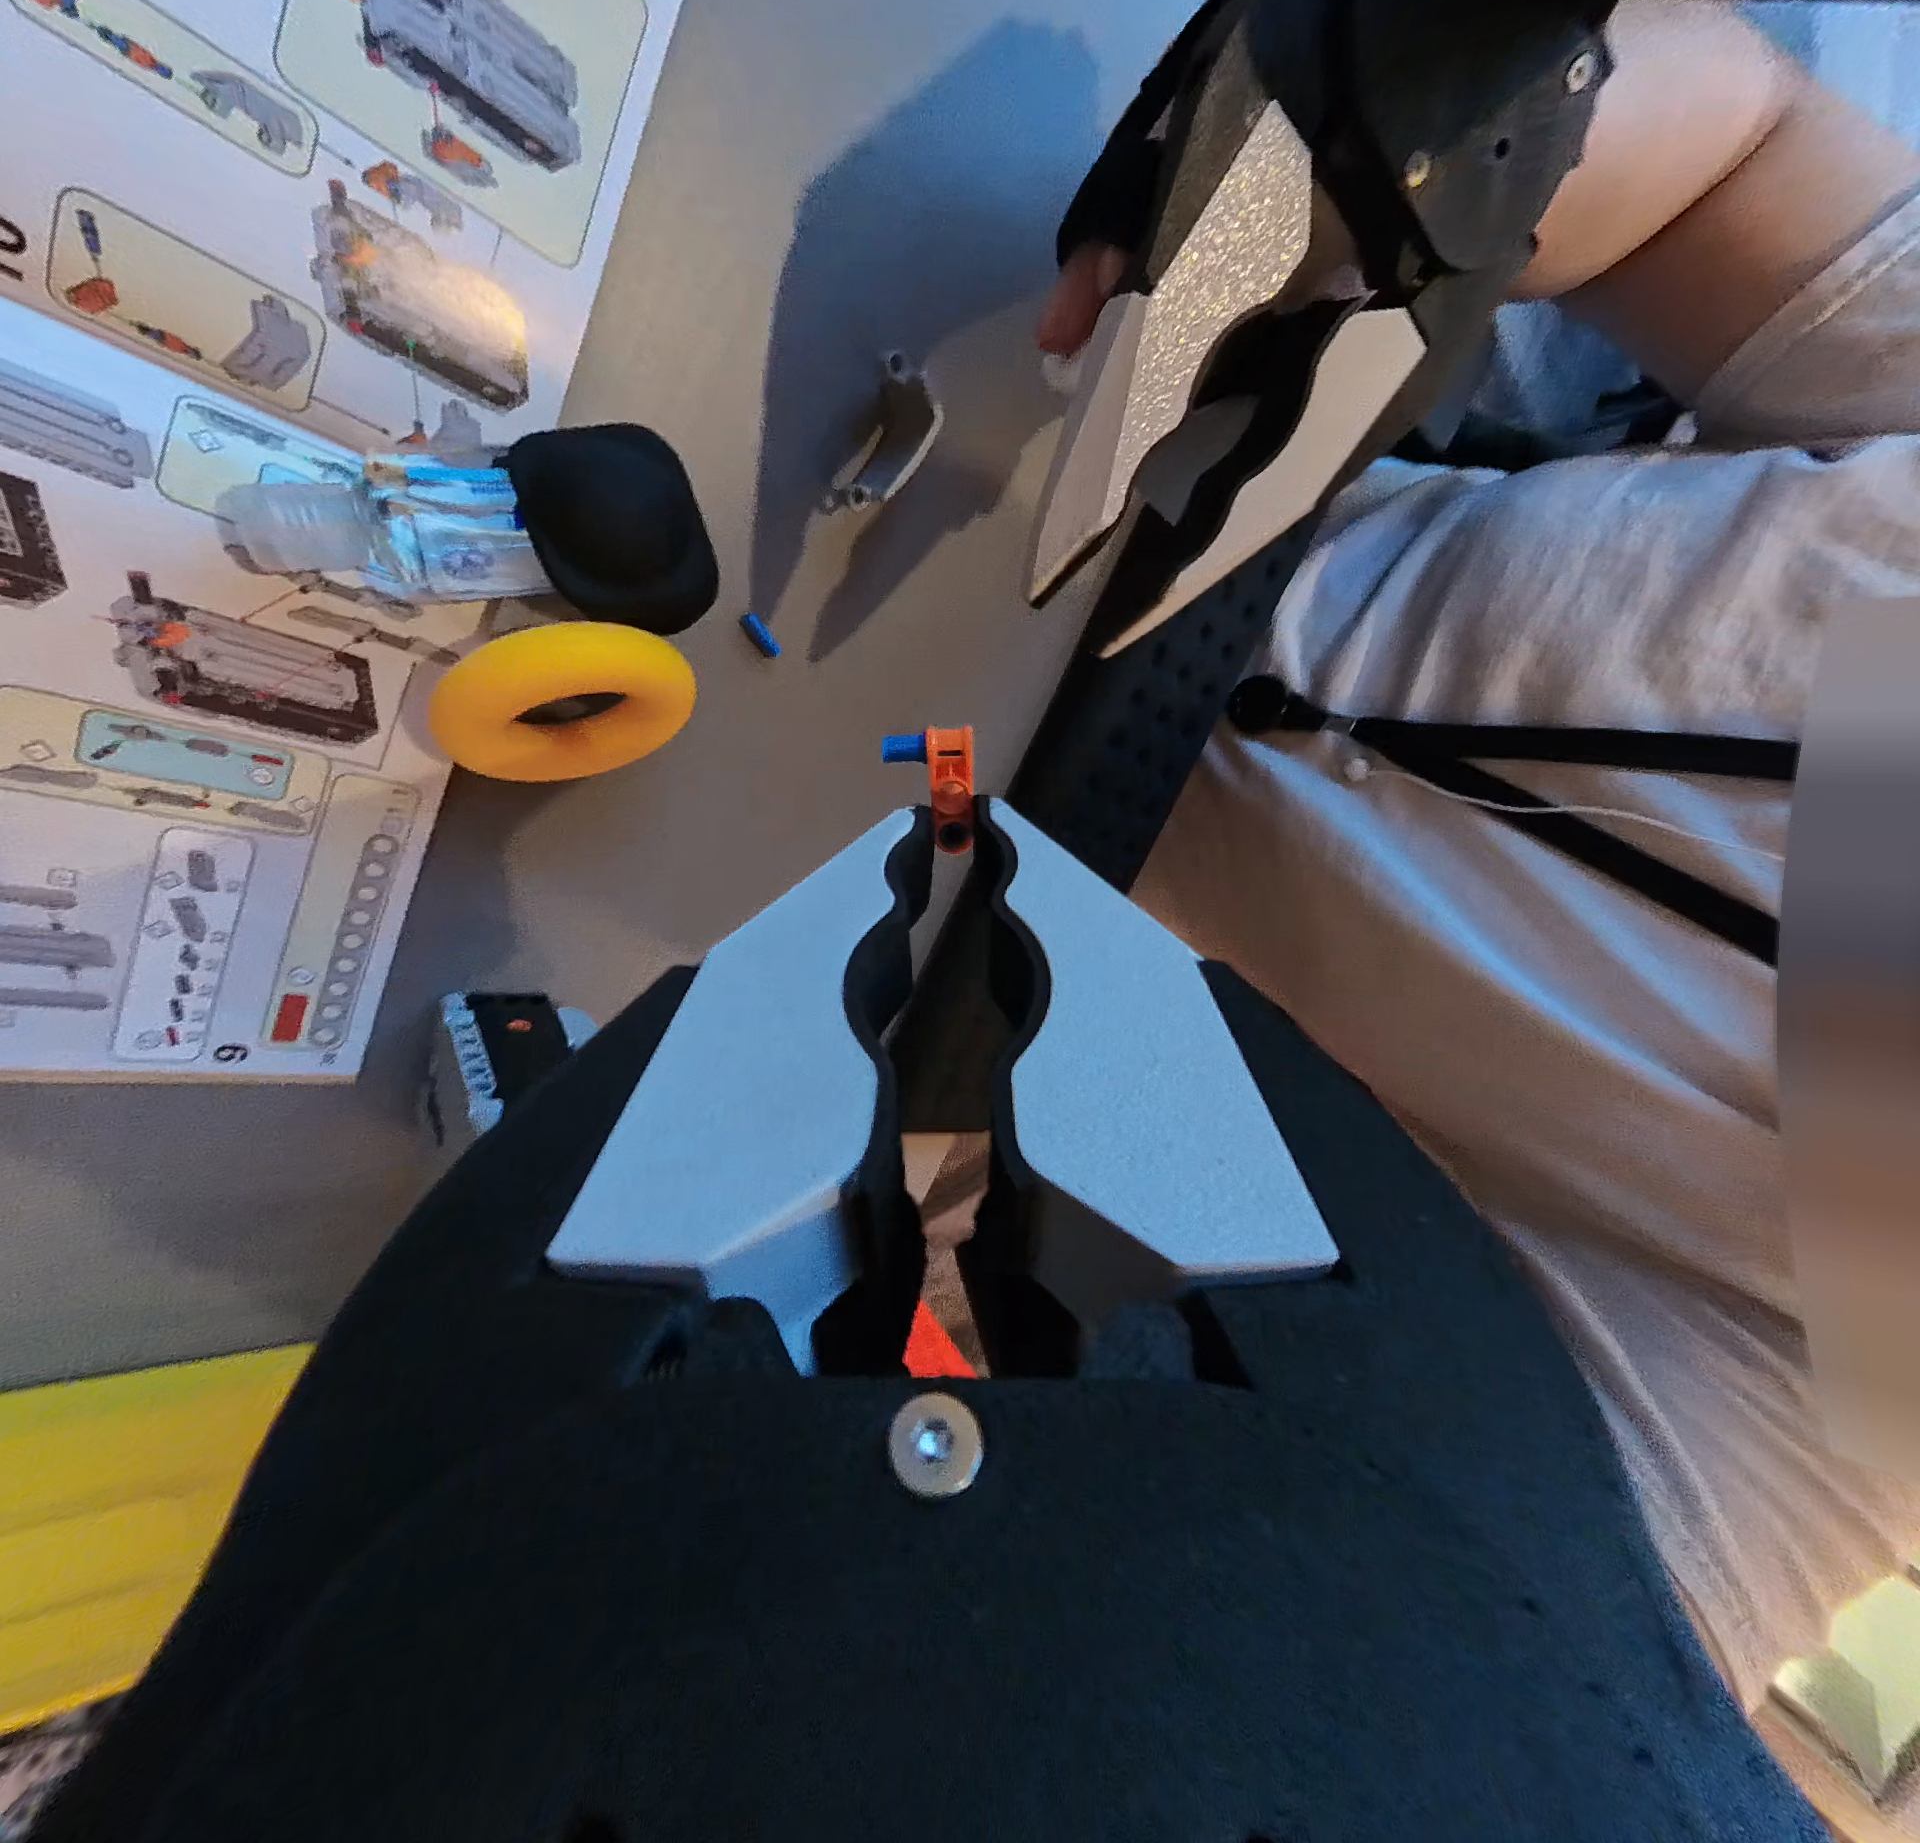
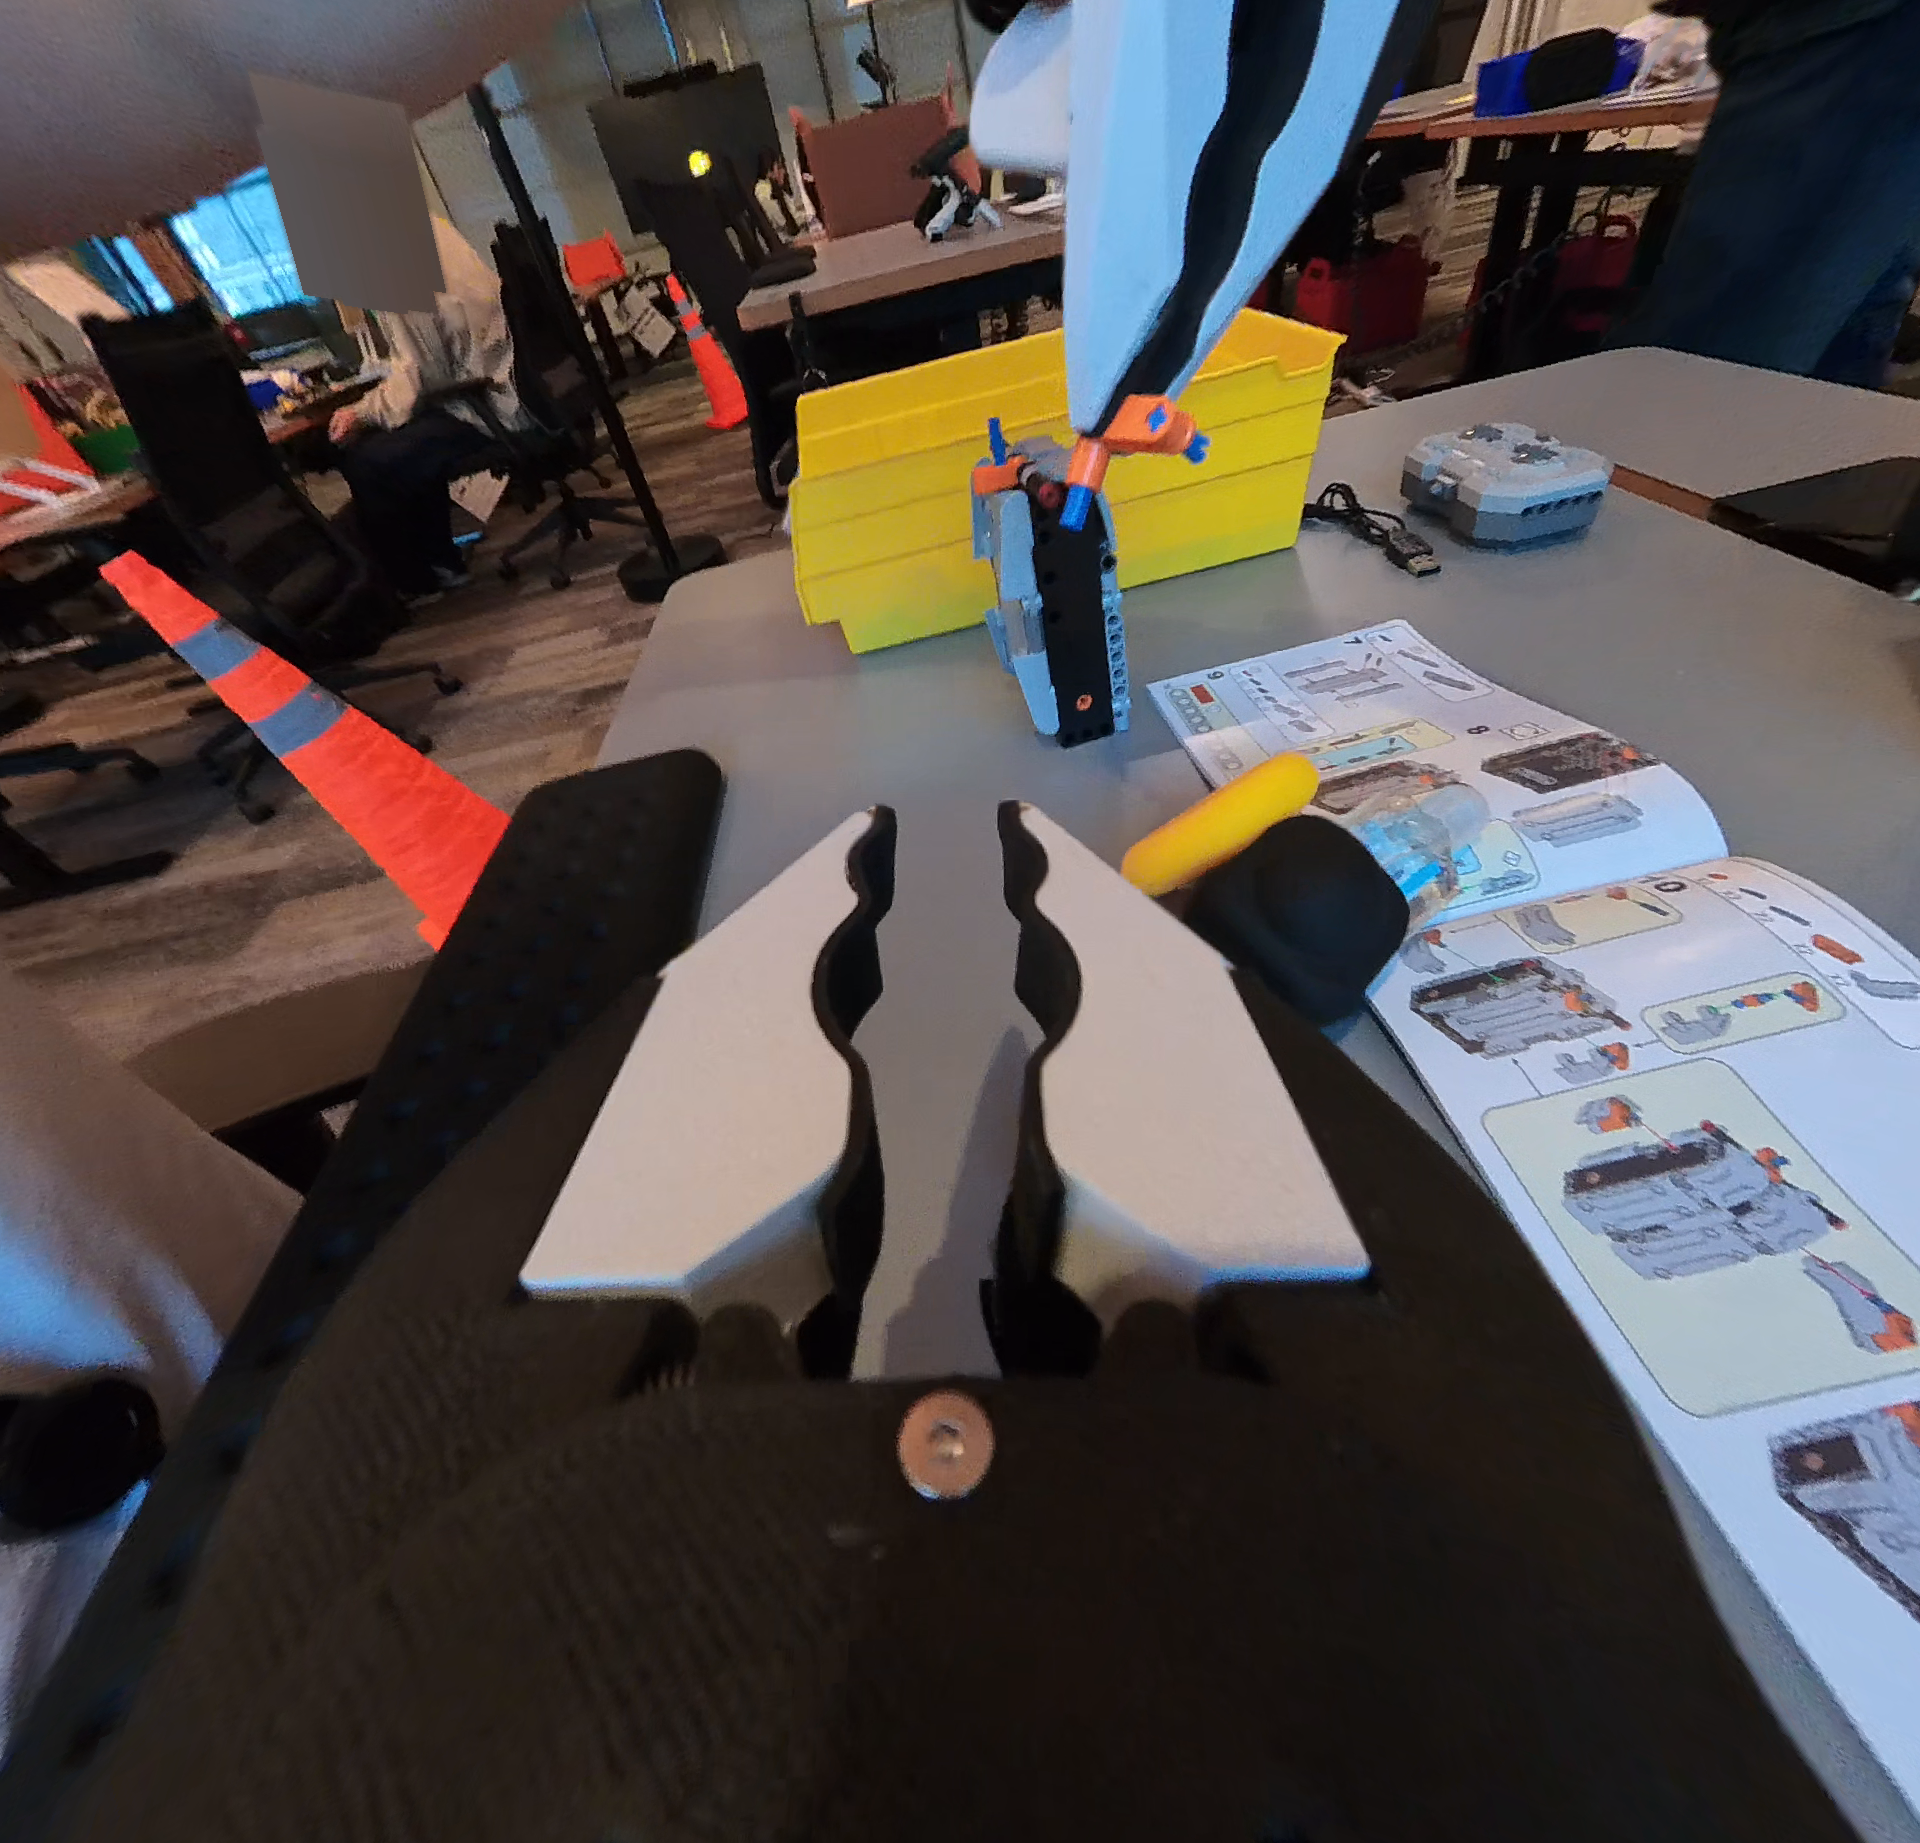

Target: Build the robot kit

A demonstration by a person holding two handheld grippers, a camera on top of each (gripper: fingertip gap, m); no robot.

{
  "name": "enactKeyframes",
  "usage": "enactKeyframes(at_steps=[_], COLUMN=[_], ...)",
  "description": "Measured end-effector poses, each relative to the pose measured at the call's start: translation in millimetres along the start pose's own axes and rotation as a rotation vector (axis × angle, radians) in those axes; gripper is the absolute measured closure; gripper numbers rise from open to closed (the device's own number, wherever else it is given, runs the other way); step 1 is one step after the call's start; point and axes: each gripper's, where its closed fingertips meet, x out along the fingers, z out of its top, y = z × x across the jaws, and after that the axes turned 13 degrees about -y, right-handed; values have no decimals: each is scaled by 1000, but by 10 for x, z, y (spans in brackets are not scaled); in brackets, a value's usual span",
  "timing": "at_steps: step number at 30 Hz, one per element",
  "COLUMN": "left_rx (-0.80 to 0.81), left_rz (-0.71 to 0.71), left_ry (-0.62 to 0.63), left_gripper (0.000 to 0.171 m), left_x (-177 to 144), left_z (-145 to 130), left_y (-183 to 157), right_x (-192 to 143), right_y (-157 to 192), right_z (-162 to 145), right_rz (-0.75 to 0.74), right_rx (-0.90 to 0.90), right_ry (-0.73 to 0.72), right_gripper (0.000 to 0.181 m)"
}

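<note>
My left gripper [image 1: 951, 819] is shut on a small orange connector [image 1: 950, 767] that has a blue pin [image 1: 900, 747] sticking out of its side. In the right wrist view the left gripper [image 2: 1103, 424] holds the orange connector [image 2: 1148, 422] right at the top of an upright grey and black brick assembly [image 2: 1065, 609]; I cannot tell whether they touch. My right gripper [image 2: 945, 817] is open and empty, low over the grey table [image 2: 935, 713]. In the left wrist view it [image 1: 1091, 614] hangs near a loose grey brick part [image 1: 888, 432].
An open instruction booklet [image 2: 1662, 1045] lies on the right, with a yellow ring [image 2: 1221, 822], a black rounded object [image 2: 1299, 920] and a clear bag [image 1: 384, 526] on its edge. A yellow bin [image 2: 904, 536], a grey hub [image 2: 1501, 479] and a cable [image 2: 1382, 536] stand behind. A loose blue pin [image 1: 761, 635] lies on the table. About 35 centimetres separates my left fingertips from the grey hub [image 2: 1501, 479].
</note>
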Motion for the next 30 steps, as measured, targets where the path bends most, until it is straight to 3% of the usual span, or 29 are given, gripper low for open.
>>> enactKeyframes(at_steps=[5,8,12,16,21,26,30], left_rx=[50,134,170,203,221,193,270], left_rz=[-6,-24,-47,-61,-88,-88,-11], left_ry=[103,150,144,143,120,-85,-463], left_gripper=[166,166,166,166,166,150,145], left_x=[46,115,196,245,290,211,-170], left_z=[26,30,78,85,112,414,871], left_y=[-69,-149,-232,-283,-338,-296,-201], right_x=[182,297,323,271,213,56,-70], right_y=[-140,-92,-97,-84,-38,-277,-621], right_z=[172,257,288,334,334,369,297], right_rz=[-85,-39,-10,47,106,11,-145], right_rx=[125,245,343,440,501,441,368], right_ry=[-103,-172,-221,-267,-268,-275,-257], right_gripper=[161,161,164,178,178,178,178])
